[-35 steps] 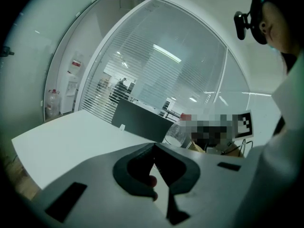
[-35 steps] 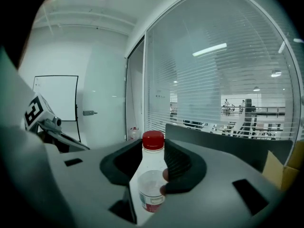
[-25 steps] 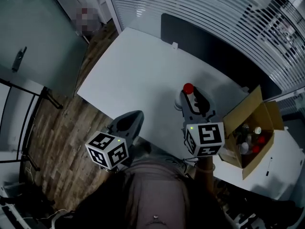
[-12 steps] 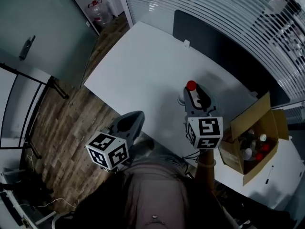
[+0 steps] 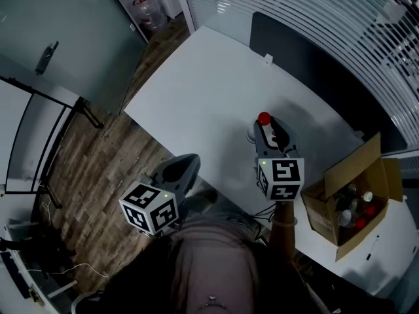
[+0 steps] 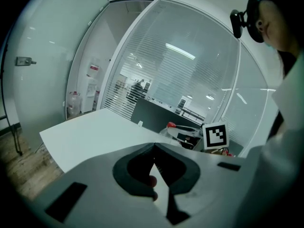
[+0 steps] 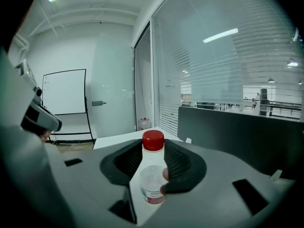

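In the head view, my right gripper [image 5: 265, 128] sits just past frame centre toward 2 o'clock, over the white table [image 5: 196, 77]. It is clamped on a red-capped bottle [image 5: 264, 118]. Only the cap shows, at the 12 o'clock end of the jaws, and the marker cube is at the 6 o'clock end. I cannot tell from here whether the bottle's base touches the table.

My left gripper [image 5: 186, 159] is at about 7 o'clock from centre, by the table's near edge and over the wooden floor [image 5: 85, 169], well apart from the bottle. An open cardboard box [image 5: 340, 175] with more bottles inside stands at 4 o'clock. A dark partition panel [image 5: 314, 64] runs along the table's far side at 1 o'clock. A water jug [image 5: 147, 12] stands on the floor at 11 o'clock.

In the left gripper view, the two jaws are pressed together, tips meeting, with nothing between them. Beyond them lies the table, and at 3 o'clock I see the right gripper's cube with the bottle's red cap just to its 9 o'clock side. A person wearing a head camera [image 6: 247, 18] fills the 1 o'clock corner.

In the right gripper view, the jaws are closed on the bottle, which stands upright between them at centre, cap uppermost and a label low on its body. A whiteboard [image 7: 64, 92] stands at 10 o'clock, and the partition panel is at 3 o'clock.
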Demonstrator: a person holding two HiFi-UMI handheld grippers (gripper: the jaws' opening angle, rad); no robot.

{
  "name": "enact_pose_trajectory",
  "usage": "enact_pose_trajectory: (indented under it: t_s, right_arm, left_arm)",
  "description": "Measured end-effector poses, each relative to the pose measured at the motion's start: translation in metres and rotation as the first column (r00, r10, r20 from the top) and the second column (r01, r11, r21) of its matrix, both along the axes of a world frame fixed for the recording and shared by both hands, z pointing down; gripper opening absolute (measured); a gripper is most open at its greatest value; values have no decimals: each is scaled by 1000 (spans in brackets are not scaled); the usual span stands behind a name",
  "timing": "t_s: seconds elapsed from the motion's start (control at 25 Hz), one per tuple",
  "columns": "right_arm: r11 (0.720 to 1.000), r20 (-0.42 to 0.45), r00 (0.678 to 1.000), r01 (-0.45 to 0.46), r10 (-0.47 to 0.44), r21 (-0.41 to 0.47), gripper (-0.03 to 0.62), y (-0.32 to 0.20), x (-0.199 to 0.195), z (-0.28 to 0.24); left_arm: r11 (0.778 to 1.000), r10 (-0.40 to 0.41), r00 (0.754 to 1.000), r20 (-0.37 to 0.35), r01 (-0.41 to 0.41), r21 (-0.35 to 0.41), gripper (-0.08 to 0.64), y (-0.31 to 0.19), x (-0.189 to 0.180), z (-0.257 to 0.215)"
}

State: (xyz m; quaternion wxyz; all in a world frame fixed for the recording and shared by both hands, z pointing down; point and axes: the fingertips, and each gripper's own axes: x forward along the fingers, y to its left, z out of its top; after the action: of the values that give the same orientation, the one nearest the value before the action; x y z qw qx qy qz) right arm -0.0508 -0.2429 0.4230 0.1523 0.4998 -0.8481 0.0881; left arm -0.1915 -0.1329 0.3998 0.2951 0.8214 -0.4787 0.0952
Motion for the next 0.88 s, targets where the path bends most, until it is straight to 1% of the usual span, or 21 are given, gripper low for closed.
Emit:
enact_pose_trajectory:
  t_s: [0.32, 0.68, 0.88]
  right_arm:
    - [1000, -12, 1000, 8, -8, -26, 157, -1, -4, 20]
    - [998, -24, 1000, -13, 12, -57, 158, 2, -3, 38]
    - [998, -14, 1000, -21, 20, -51, 158, 2, -2, 39]
  left_arm:
    - [1000, 5, 1000, 23, -5, -14, 8, 1, -1, 4]
    - [999, 24, 999, 34, -23, -25, 8, 1, 0, 7]
    - [999, 39, 999, 33, -38, -25, 9, -2, 2, 7]
